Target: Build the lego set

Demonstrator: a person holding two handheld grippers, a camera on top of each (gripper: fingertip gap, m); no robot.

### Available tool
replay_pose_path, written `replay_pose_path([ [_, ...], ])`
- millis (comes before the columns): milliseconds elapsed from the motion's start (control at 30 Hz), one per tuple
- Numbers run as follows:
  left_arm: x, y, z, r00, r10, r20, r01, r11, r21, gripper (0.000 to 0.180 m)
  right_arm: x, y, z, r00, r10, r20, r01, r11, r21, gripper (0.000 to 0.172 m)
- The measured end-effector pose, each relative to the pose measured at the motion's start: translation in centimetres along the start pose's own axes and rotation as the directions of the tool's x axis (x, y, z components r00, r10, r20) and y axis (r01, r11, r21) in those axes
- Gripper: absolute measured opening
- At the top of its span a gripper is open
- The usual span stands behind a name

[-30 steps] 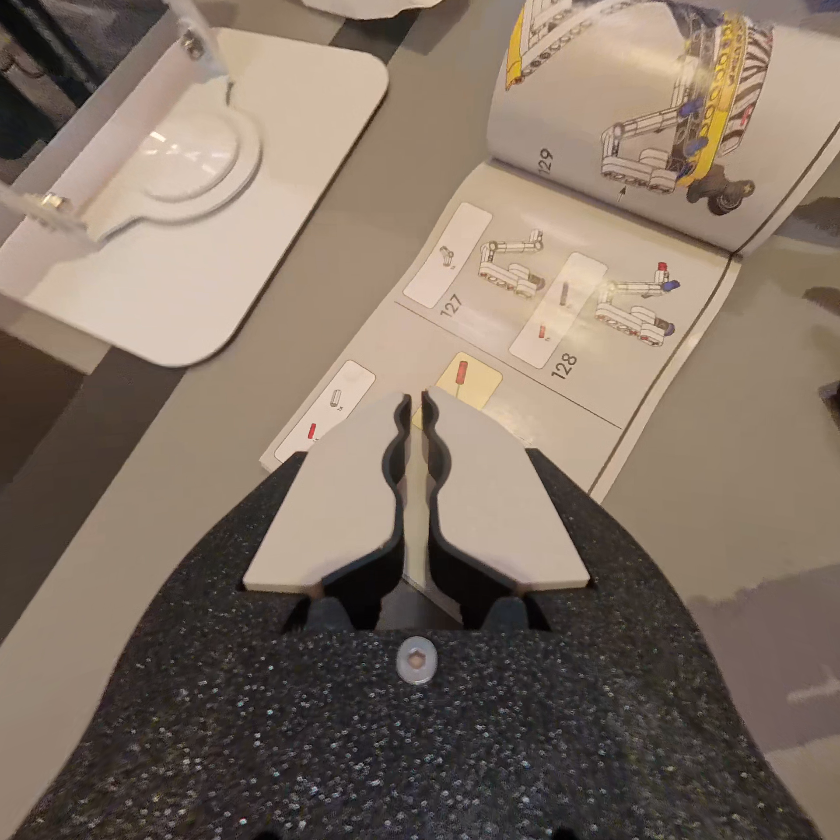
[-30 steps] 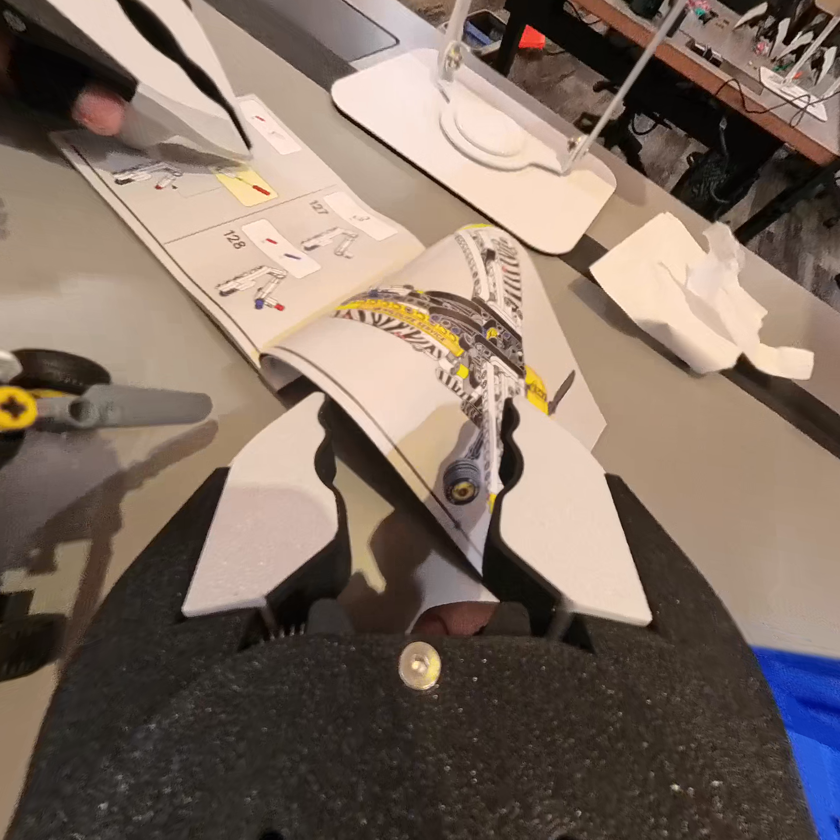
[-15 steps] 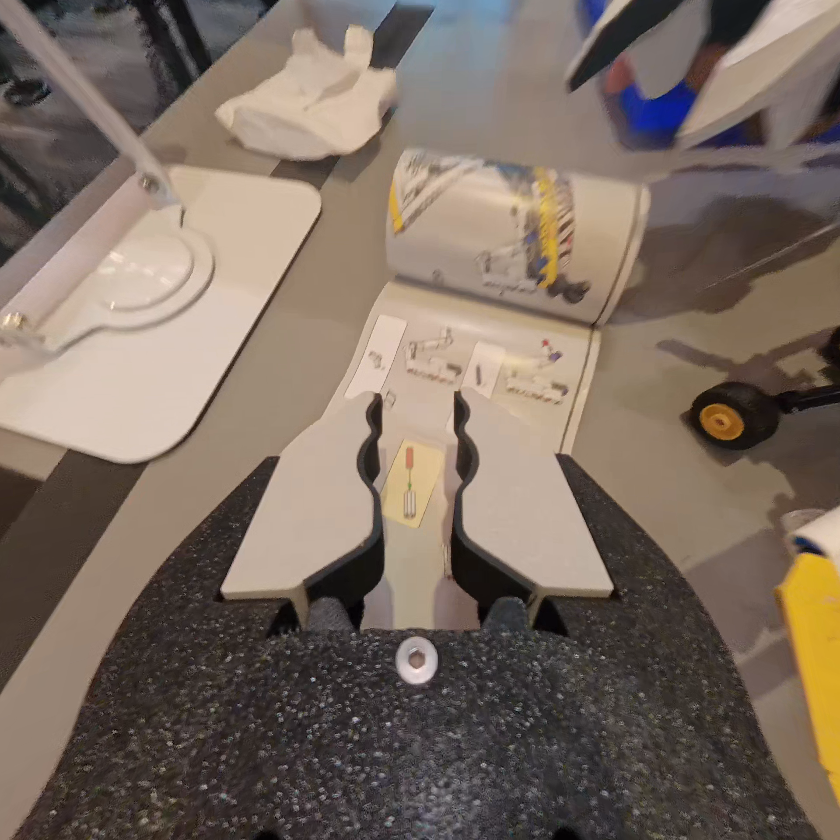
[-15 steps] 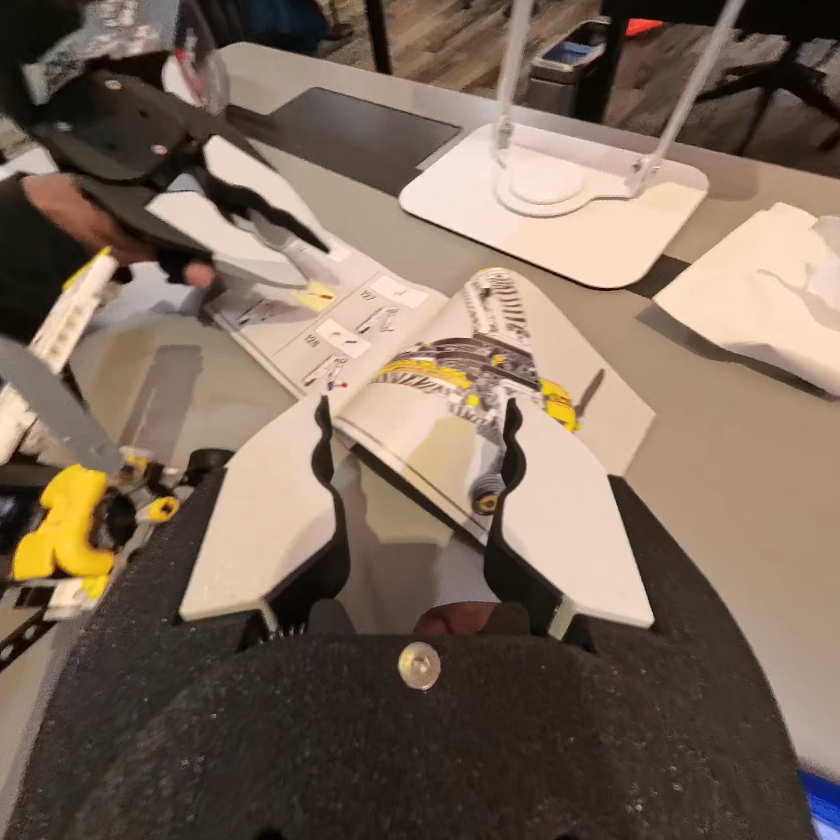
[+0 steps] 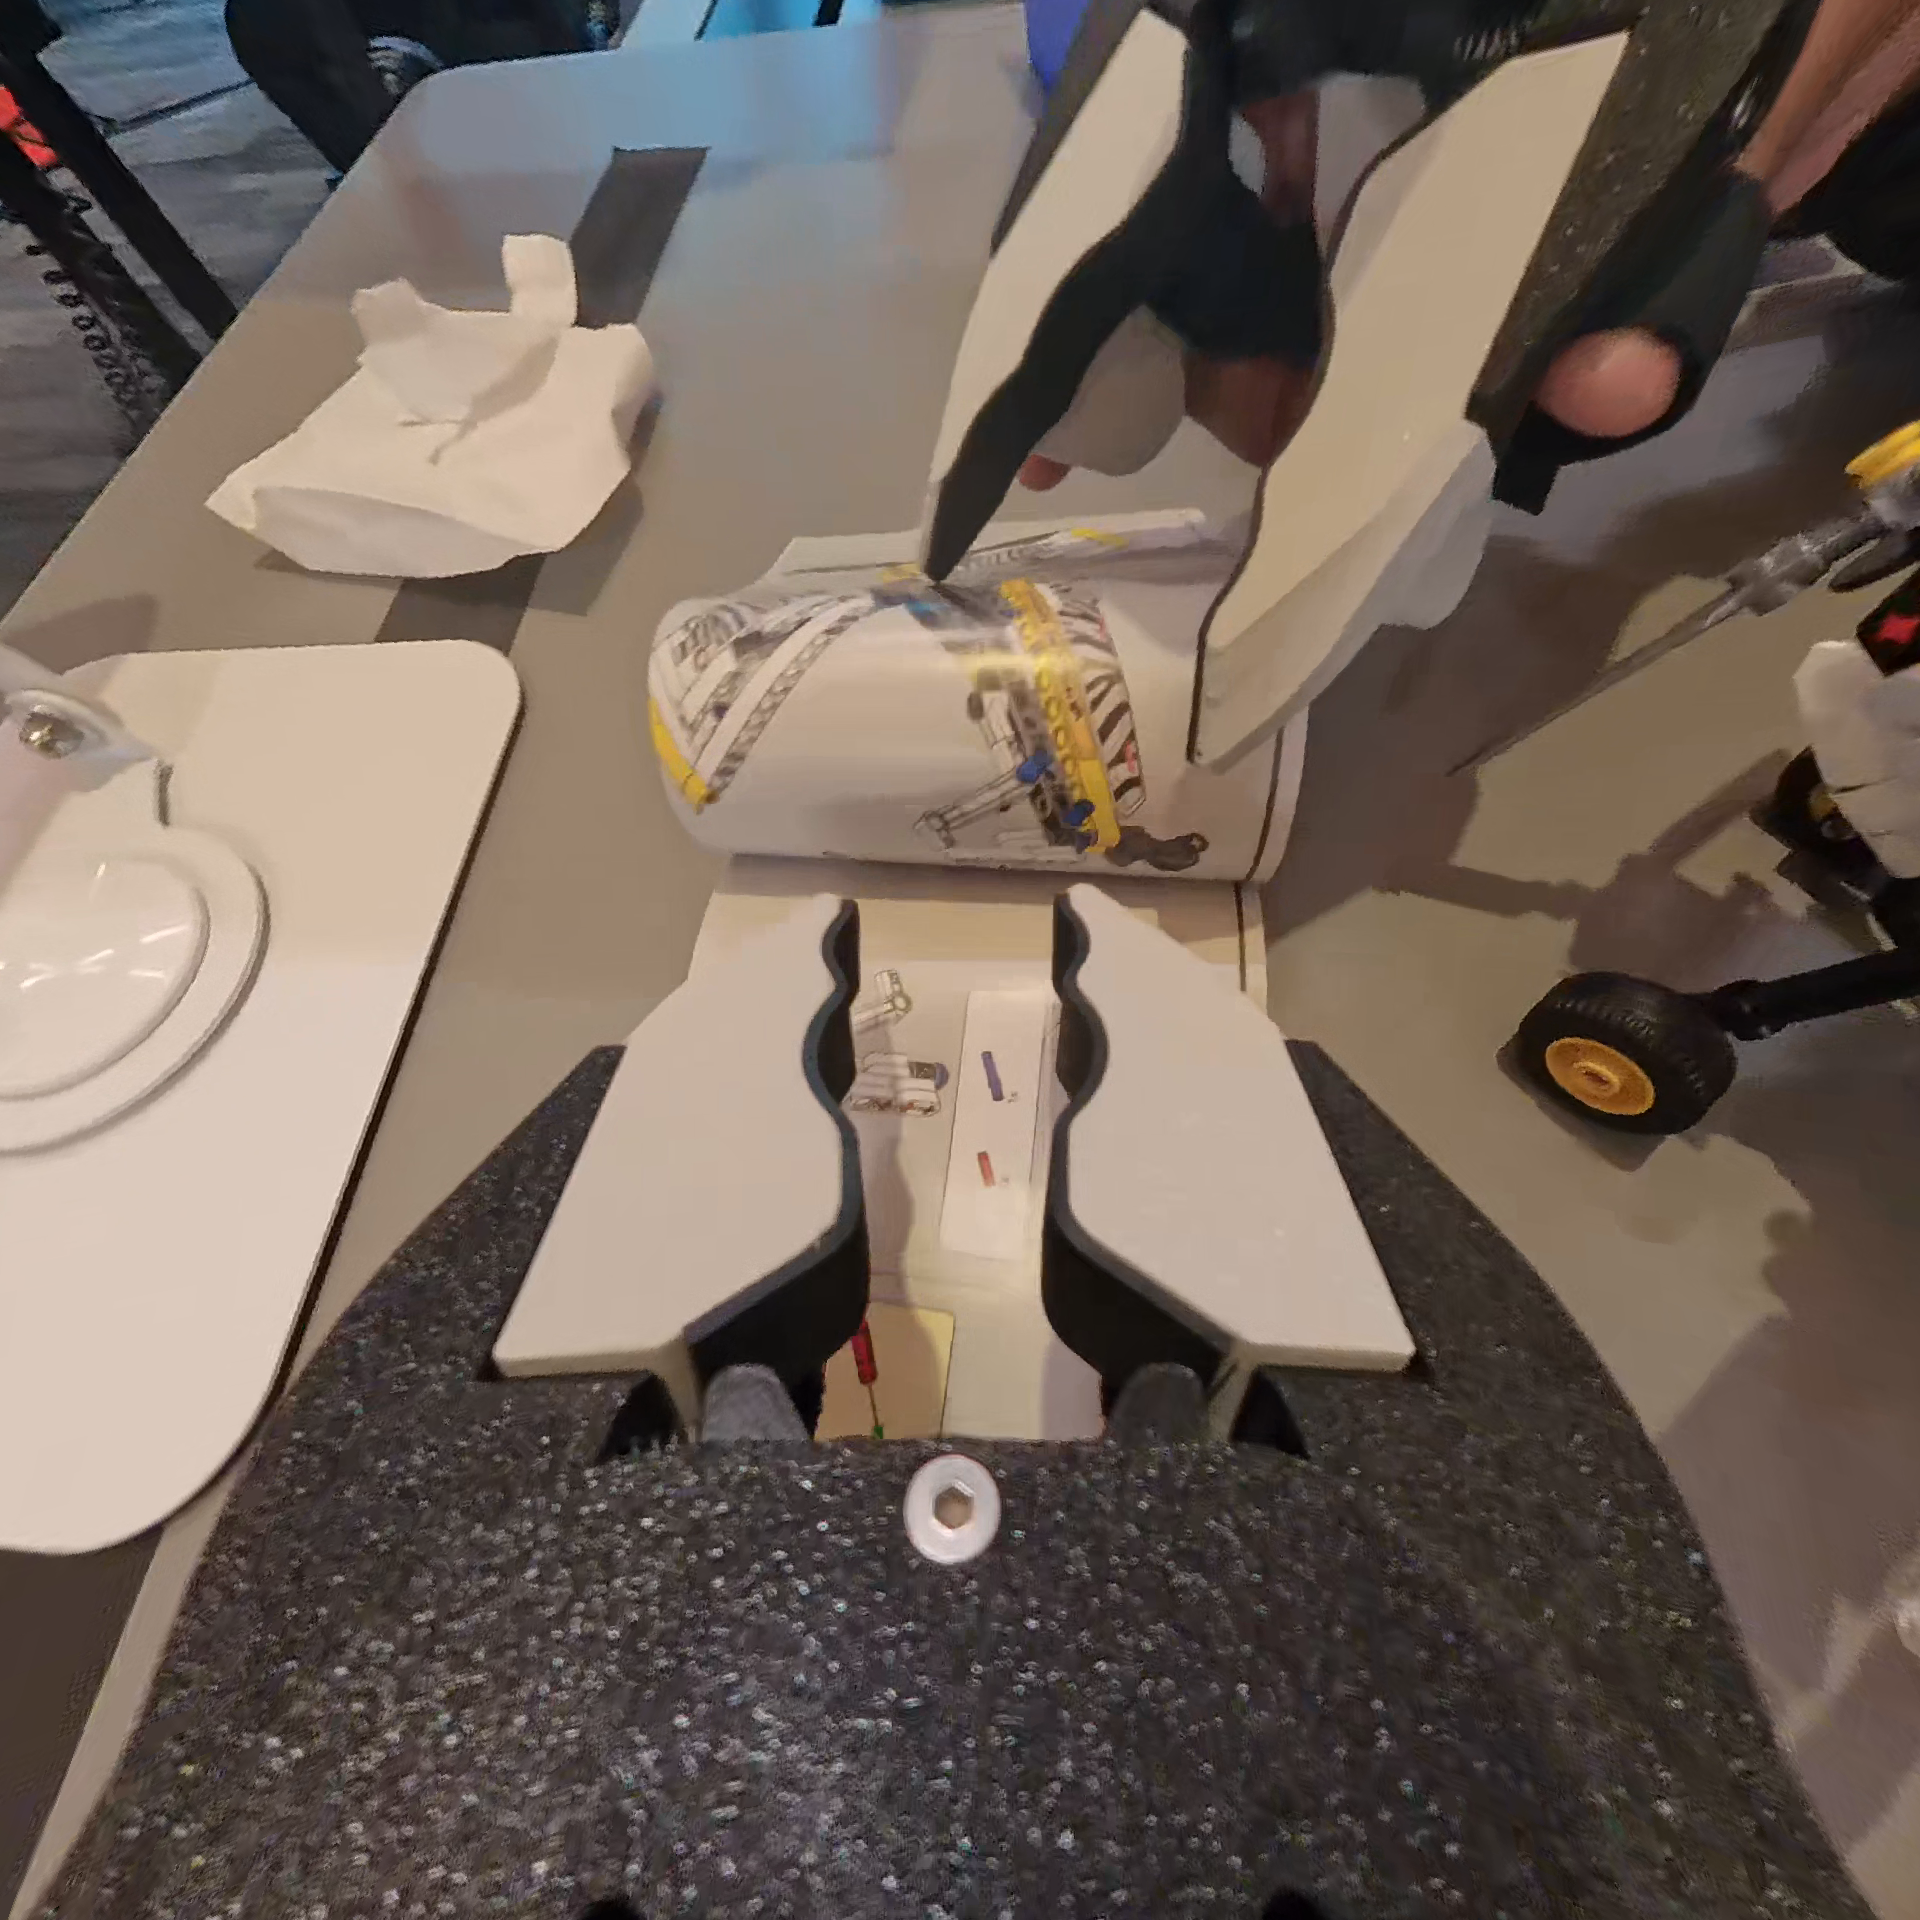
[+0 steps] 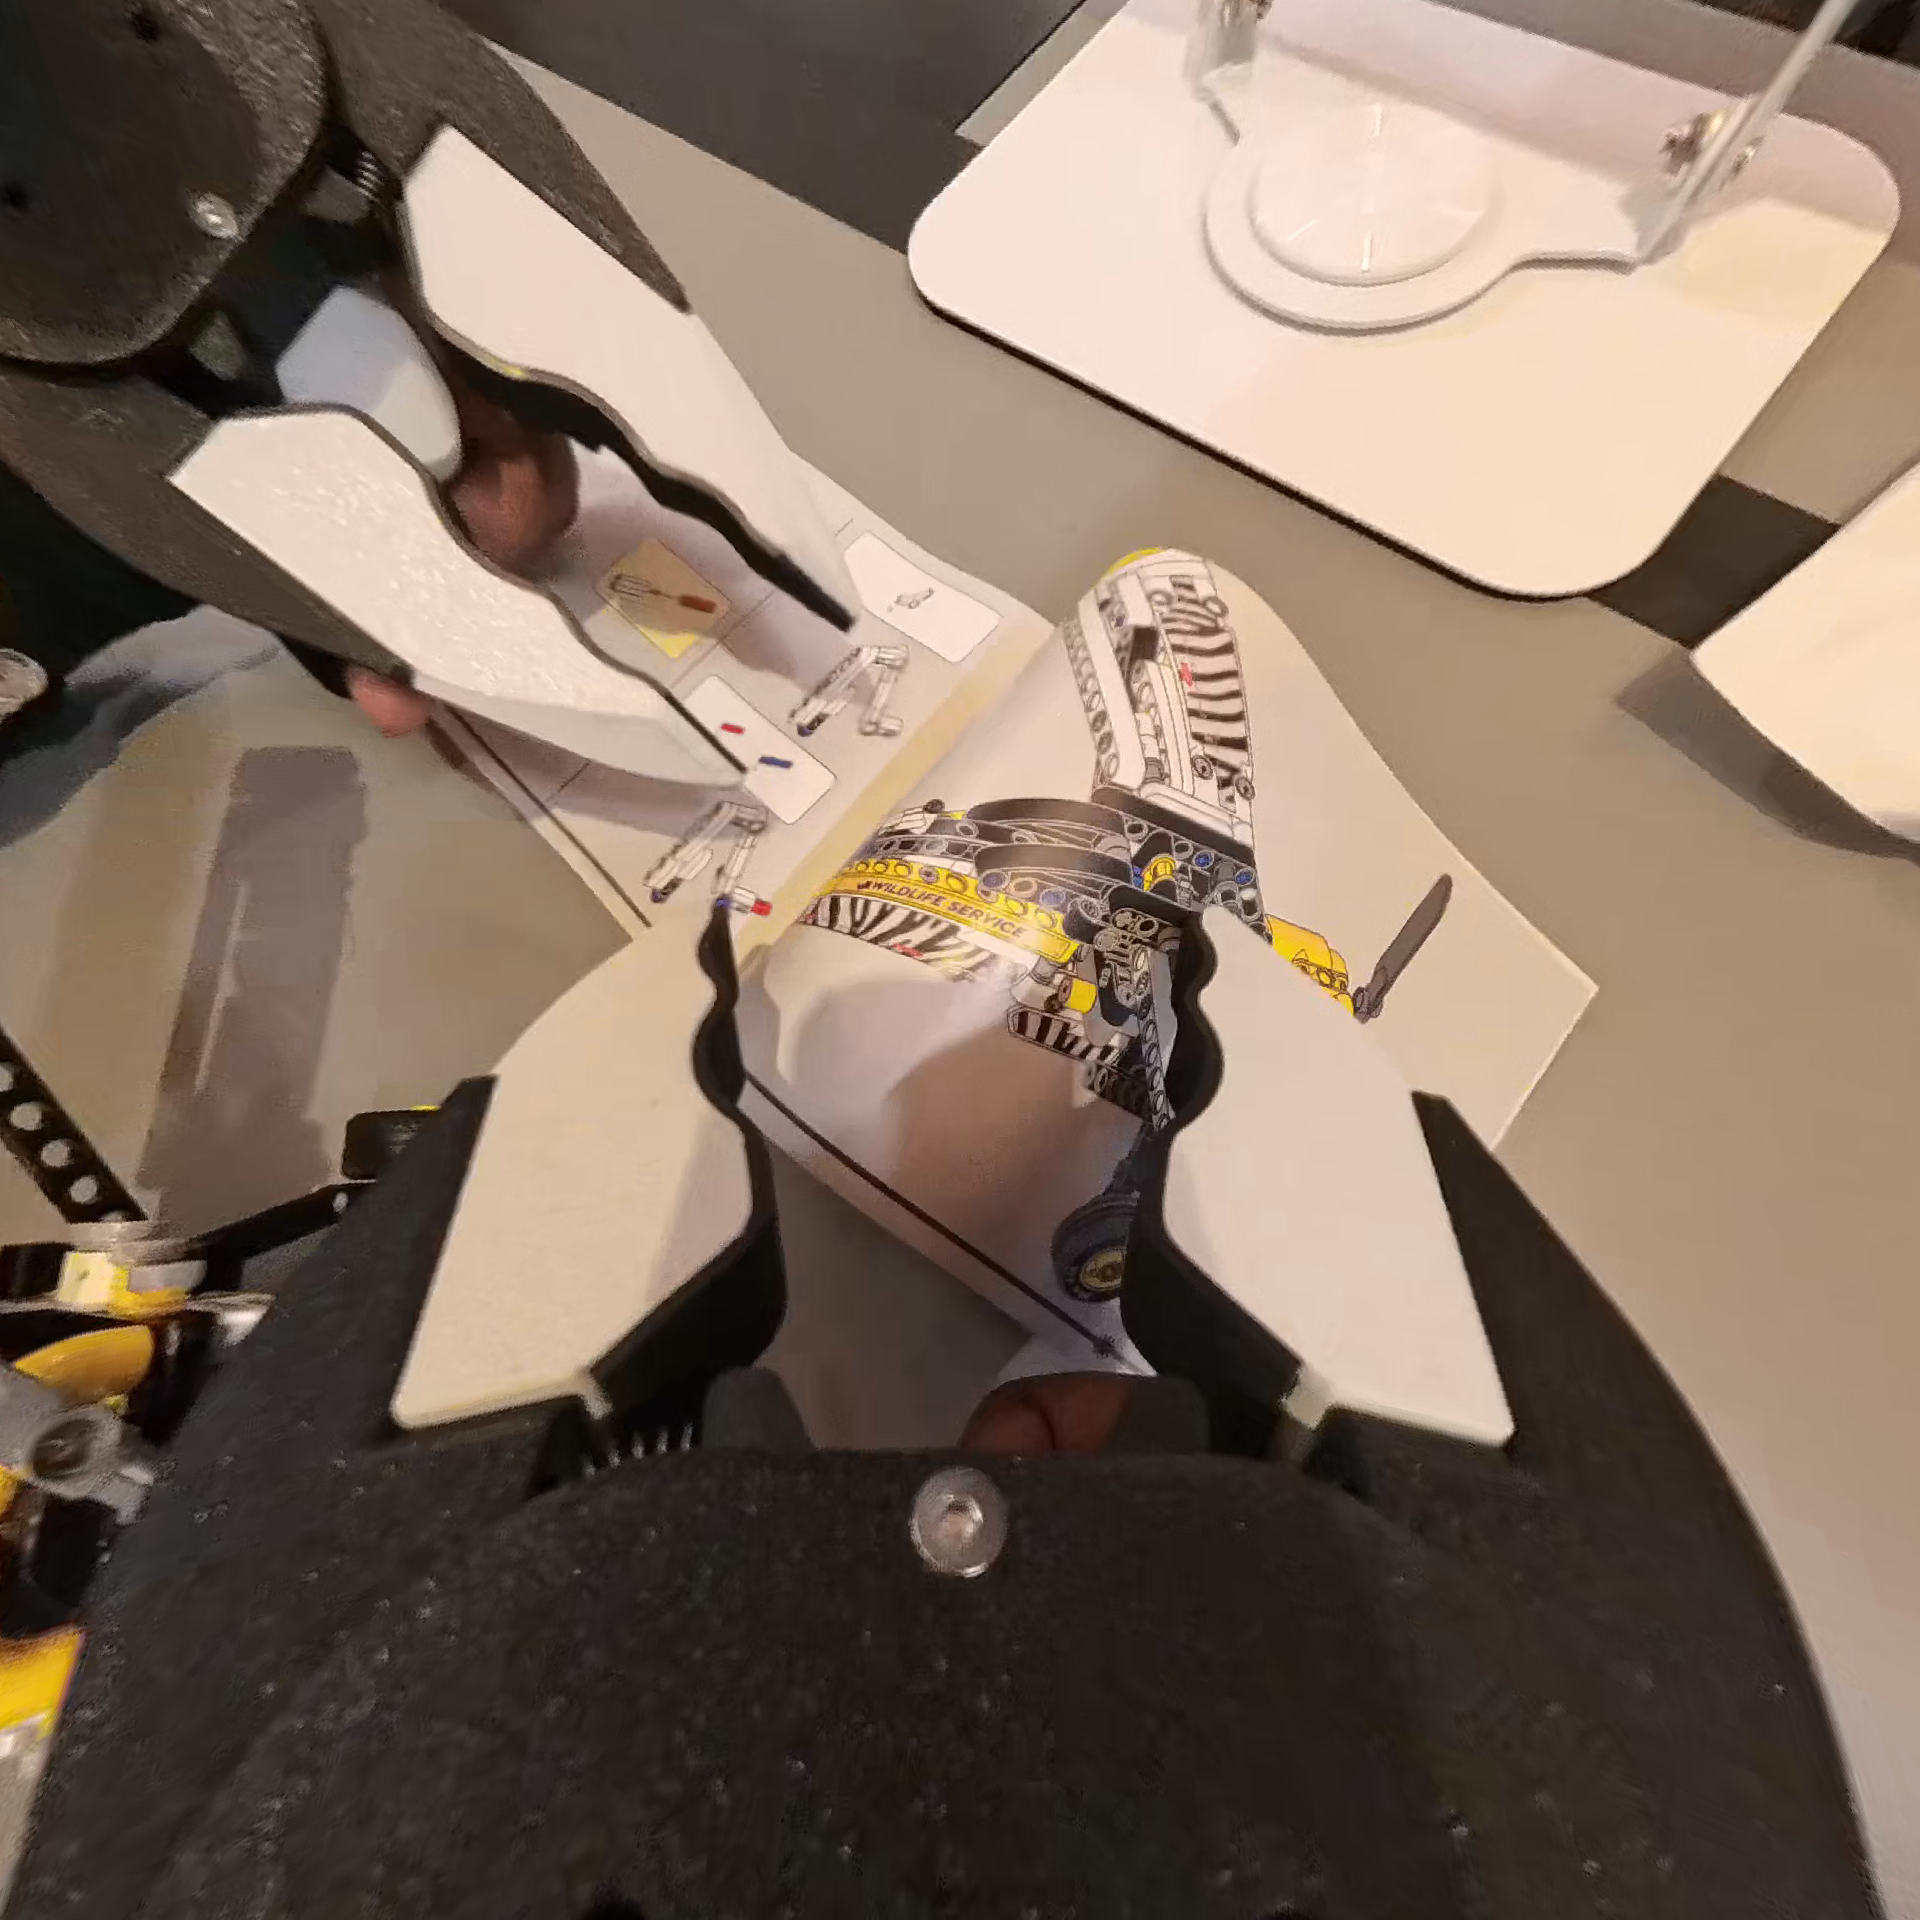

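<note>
Printed building-instruction booklet (image 6: 1382,935) with yellow and zebra-striped model drawings lay open on the grey tabletop (image 6: 1714,1247), its flat page beneath the left gripper (image 5: 956,914) and its other page bulging up in a curl (image 5: 883,727). The left gripper's pale fingers (image 5: 727,1122) stood apart with nothing between them, hovering over the flat page's small step diagrams. The right gripper (image 6: 956,935) was spread wide over the curled page; one fingertip (image 5: 940,566) touched the top of the curl, while the paper lay loose between its jaws, not pinched. A white lamp base (image 5: 260,935) with a clear disc sat just beside the booklet, a crumpled white tissue (image 5: 447,436) farther back. A black wheel with a yellow hub (image 5: 1616,1065), part of a brick-built model, rested near the booklet's other side
</note>
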State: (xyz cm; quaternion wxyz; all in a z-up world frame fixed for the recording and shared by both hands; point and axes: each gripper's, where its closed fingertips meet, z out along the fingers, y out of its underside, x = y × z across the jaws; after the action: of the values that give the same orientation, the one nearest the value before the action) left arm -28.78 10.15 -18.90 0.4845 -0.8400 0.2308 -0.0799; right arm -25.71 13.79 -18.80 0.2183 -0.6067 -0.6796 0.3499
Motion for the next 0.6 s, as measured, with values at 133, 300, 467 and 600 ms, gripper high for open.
replay_pose_path([
  [133, 0.2, -0.9, 1.0, 0.999, 0.029, -0.022, -0.029, 0.999, 0.015, 0.034, -0.2, -0.5, -0.1, 0.999, -0.039, 0.003, 0.039, 0.999, -0.005, 0.080],
  [300, 0.5, -1.6, 2.8, 0.997, 0.075, -0.023, -0.075, 0.997, -0.022, 0.033, -1.0, -0.9, -0.5, 0.995, -0.094, 0.028, 0.094, 0.996, -0.010, 0.078],
  [467, 1.0, -1.3, 3.2, 0.996, 0.086, -0.007, -0.086, 0.995, -0.056, 0.032, -1.5, -0.9, -0.6, 0.987, -0.160, 0.021, 0.160, 0.986, -0.037, 0.077],
  [600, 1.0, -0.9, 2.6, 0.998, 0.062, 0.012, -0.061, 0.996, -0.057, 0.034, 0.5, -1.3, -1.3, 0.990, -0.128, -0.063, 0.127, 0.992, -0.019, 0.078],
])
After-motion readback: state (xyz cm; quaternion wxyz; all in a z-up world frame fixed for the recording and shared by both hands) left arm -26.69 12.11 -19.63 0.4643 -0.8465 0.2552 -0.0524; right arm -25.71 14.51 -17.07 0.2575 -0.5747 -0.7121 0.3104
